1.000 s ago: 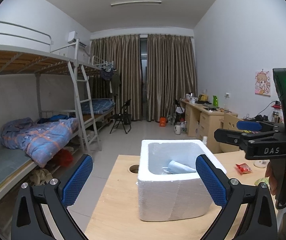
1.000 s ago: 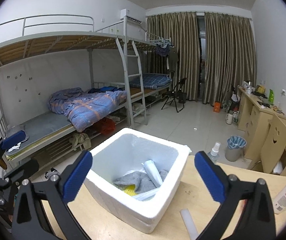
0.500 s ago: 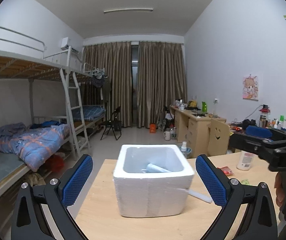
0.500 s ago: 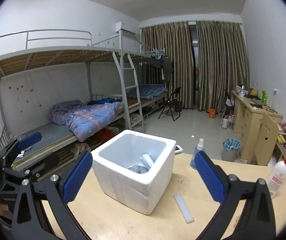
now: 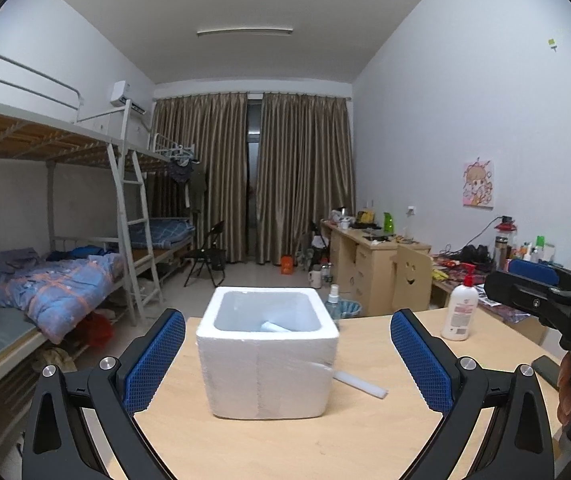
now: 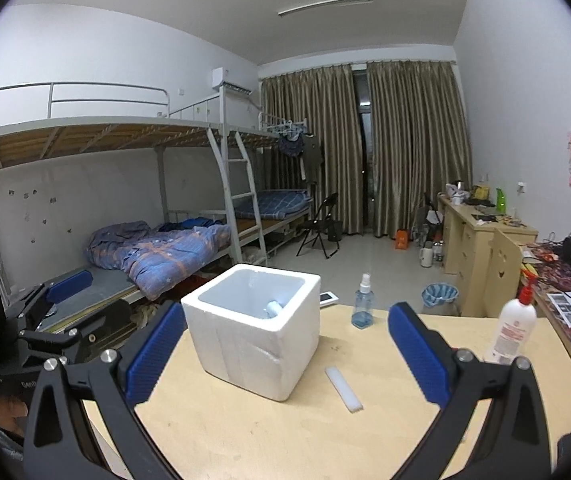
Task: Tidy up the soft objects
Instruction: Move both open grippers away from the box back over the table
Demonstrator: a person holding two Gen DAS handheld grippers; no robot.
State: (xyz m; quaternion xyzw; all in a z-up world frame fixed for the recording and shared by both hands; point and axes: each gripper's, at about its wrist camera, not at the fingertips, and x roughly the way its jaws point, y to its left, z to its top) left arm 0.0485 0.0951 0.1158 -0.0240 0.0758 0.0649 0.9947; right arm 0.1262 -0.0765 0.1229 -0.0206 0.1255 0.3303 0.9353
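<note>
Counter [image 5: 365,432]: pale wood, rounded far edge, carrying all items below

Foam box [image 5: 267,350]: white, open-topped, near the middle of the counter; a pale rolled item [image 6: 273,308] leans inside against the wall, the rest of the contents hidden by the box walls

Foam strip [image 6: 343,389]: flat, white, lying on the counter just beside the box on its right, apart from it in the right wrist view

Spray bottle [image 6: 362,307]: clear blue, upright at the far edge

Lotion bottle [image 6: 511,330]: white with red pump, upright to the right

Left hand-held gripper [image 5: 287,356]: blue pads spread wide, holding nothing, level with the box

Right hand-held gripper [image 6: 285,354]: blue pads spread wide, holding nothing, facing the box

Beyond: bunk bed [image 6: 157,248] with blue quilt
</note>
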